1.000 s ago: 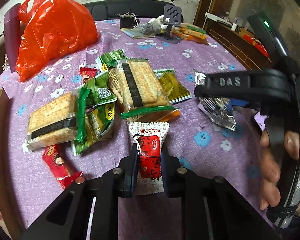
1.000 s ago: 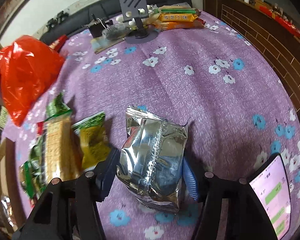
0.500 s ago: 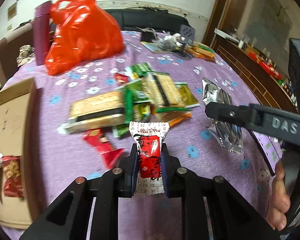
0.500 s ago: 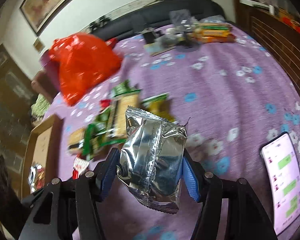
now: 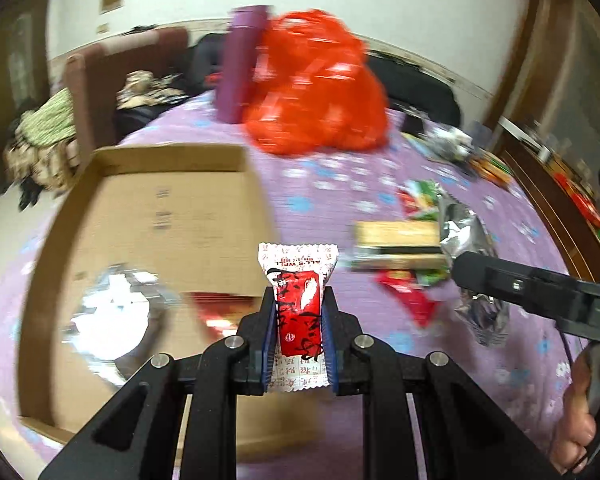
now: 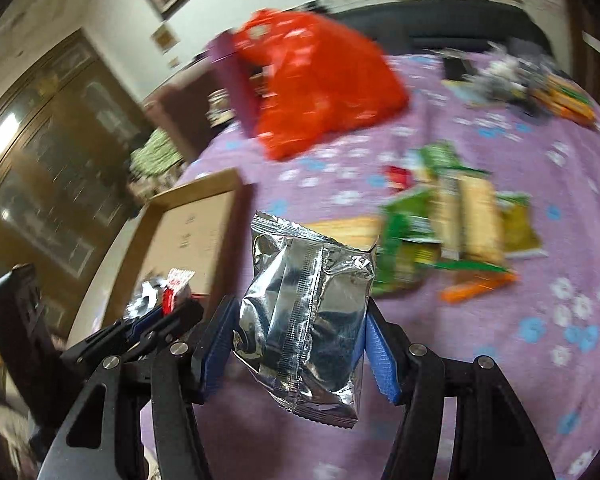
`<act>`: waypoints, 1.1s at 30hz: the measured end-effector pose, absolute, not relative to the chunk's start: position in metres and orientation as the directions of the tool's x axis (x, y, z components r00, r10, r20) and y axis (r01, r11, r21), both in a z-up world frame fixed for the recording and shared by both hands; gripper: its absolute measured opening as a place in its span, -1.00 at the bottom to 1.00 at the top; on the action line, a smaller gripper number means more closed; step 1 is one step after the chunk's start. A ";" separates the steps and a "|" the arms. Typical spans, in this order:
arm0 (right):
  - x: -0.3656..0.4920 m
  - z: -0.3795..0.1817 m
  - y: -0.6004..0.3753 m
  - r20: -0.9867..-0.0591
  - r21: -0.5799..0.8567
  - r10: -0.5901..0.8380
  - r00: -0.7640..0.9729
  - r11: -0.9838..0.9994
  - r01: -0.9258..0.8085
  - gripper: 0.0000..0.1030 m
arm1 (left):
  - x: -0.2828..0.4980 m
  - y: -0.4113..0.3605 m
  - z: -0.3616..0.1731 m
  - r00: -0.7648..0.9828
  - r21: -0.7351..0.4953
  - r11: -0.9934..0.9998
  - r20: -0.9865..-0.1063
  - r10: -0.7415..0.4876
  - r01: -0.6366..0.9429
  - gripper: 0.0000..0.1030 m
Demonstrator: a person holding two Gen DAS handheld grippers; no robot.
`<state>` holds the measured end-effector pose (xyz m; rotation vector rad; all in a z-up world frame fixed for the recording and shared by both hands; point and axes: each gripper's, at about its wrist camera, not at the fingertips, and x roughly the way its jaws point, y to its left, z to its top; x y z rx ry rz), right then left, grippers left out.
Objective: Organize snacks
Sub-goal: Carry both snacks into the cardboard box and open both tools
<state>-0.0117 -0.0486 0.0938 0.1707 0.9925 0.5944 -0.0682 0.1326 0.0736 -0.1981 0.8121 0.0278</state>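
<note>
My left gripper [image 5: 298,320] is shut on a small red-and-white snack packet [image 5: 299,304], held above the near right edge of a shallow cardboard box [image 5: 168,216]. A silver packet [image 5: 112,316] and a red packet [image 5: 224,308] lie blurred inside the box. My right gripper [image 6: 300,344] is shut on a silver foil snack bag [image 6: 304,312], held in the air over the purple cloth, right of the box [image 6: 192,232]. The left gripper [image 6: 168,304] with its red packet shows at the lower left of the right wrist view. The right gripper [image 5: 476,280] with its foil bag [image 5: 468,236] shows at the right of the left wrist view.
A pile of cracker and green snack packs [image 6: 452,224] lies on the purple flowered tablecloth [image 6: 500,360]. An orange-red plastic bag [image 5: 316,84] and a purple bottle [image 5: 240,64] stand at the back. More snacks and clutter [image 6: 540,80] sit far right. A person's hand [image 5: 580,412] holds the right gripper.
Both grippers swung left, away from the snack pile, each carrying its packet. The cardboard box has come into full view under the left gripper.
</note>
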 end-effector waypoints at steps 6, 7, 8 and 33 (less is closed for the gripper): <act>-0.011 0.091 0.033 -0.733 0.413 0.602 0.317 0.764 -0.497 0.28 | -0.076 0.200 0.066 0.674 -0.155 0.958 -0.737 0.051 -0.242 -0.62; -0.011 0.089 0.044 -0.731 0.419 0.611 0.303 0.754 -0.506 0.28 | -0.077 0.208 0.064 0.671 -0.154 0.954 -0.739 0.061 -0.256 -0.62; -0.010 0.087 0.052 -0.730 0.425 0.618 0.292 0.745 -0.513 0.28 | -0.079 0.217 0.062 0.667 -0.152 0.949 -0.742 0.074 -0.275 -0.62; 0.004 0.079 0.067 -0.696 0.461 0.668 0.263 0.697 -0.549 0.31 | -0.081 0.224 0.070 0.685 -0.094 0.945 -0.712 0.155 -0.313 -0.28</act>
